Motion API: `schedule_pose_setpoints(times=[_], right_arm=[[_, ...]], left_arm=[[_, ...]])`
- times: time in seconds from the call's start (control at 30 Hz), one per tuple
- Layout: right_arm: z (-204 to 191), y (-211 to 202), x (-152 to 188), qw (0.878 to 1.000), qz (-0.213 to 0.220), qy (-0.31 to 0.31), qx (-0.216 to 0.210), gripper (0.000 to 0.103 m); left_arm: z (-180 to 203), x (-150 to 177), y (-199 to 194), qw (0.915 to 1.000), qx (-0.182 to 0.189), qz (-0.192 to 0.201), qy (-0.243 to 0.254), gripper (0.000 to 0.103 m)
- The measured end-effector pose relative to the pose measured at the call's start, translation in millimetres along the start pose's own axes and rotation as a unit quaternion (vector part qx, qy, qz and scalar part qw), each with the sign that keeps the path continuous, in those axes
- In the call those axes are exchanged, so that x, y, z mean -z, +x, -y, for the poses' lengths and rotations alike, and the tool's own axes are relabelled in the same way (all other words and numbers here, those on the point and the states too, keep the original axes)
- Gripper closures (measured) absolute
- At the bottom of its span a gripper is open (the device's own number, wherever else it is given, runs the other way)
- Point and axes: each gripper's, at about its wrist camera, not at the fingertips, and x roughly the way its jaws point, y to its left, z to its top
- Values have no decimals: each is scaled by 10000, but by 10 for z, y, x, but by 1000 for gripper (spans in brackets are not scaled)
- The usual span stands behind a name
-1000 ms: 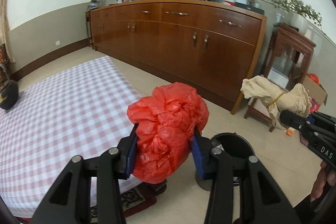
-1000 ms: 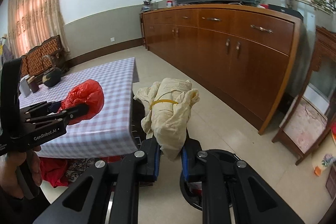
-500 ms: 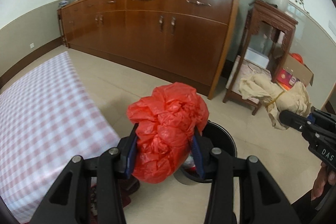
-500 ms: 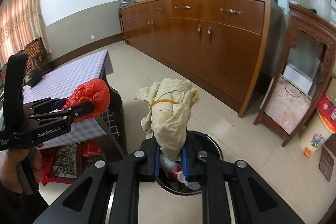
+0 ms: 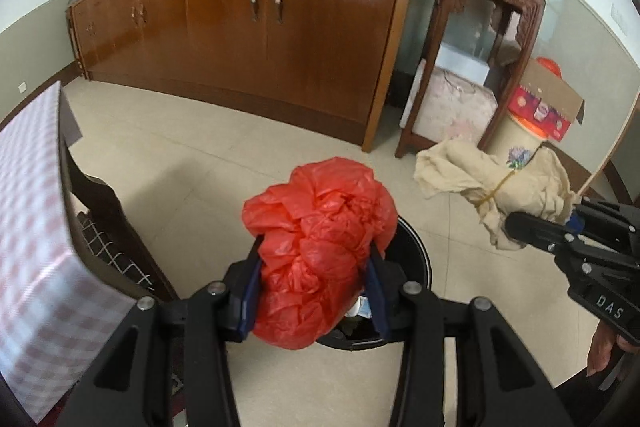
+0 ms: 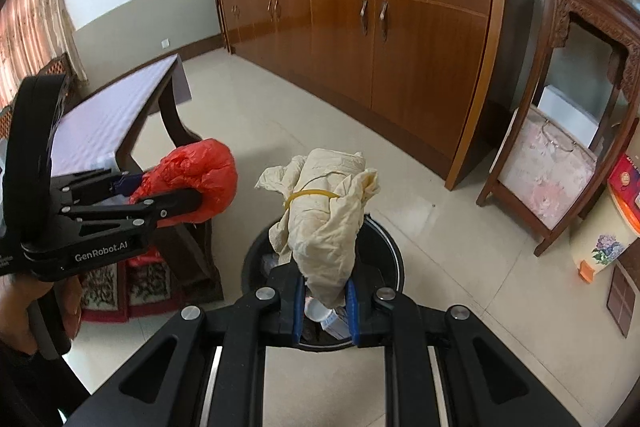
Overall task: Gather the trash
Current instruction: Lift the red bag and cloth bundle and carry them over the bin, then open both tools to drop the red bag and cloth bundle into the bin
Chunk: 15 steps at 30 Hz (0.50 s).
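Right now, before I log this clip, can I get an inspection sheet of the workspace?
Surface: pale tiled floor; checked tablecloth on the table at left.
Job's things: red plastic bag and cream cloth bundle tied with a yellow band, both above the black bin, which already holds some trash.
Clutter: cardboard box, floral container.
Grippers: left gripper shut on the red plastic bag; right gripper shut on the cream cloth bundle.
Cables: nothing seen.
Surroundings: wooden sideboard, carved stand, curtain.
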Motion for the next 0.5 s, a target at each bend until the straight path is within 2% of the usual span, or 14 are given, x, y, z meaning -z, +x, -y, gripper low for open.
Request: schedule_pose_setpoints(times=[0.27,0.43,0.47,0.5], right_arm=[[233,570,175,9981,-559,-172,-181,85],[224,1002,241,9940,-906,-458,-413,85],[219,1090,250,9927,-976,-524,-476,84],[217,1221,278,9907,-1059,-702,-494,70]], left_arm=[[-8,69,522,9980,220,-588,59,57],[19,162,879,9945,350,-983,25,56],[30,181,952,9935,358,-1076,36,51],[21,217,1053,9926,302,-1178,32,43]])
